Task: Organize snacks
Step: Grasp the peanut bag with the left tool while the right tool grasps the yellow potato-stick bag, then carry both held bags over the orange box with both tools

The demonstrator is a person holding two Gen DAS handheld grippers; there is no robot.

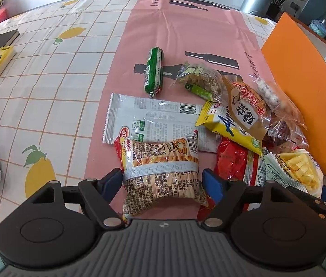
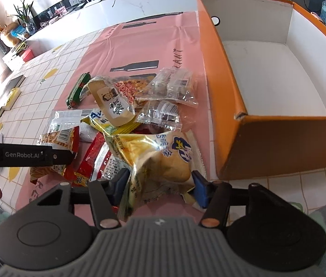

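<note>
orange box [image 2: 229,124] stands bare inside as far as the right view shows, so nothing looks sorted yet. left gripper [image 1: 163,180] pinches a clear pack of stick snacks [image 1: 160,173] at the near edge of the snack pile [image 1: 232,120] on the pink mat [image 1: 163,34]. right gripper [image 2: 160,184] clasps a yellow puffed bag [image 2: 160,159] just beside the box. nearly all packets remain, including the green sausage [image 1: 153,71].
</note>
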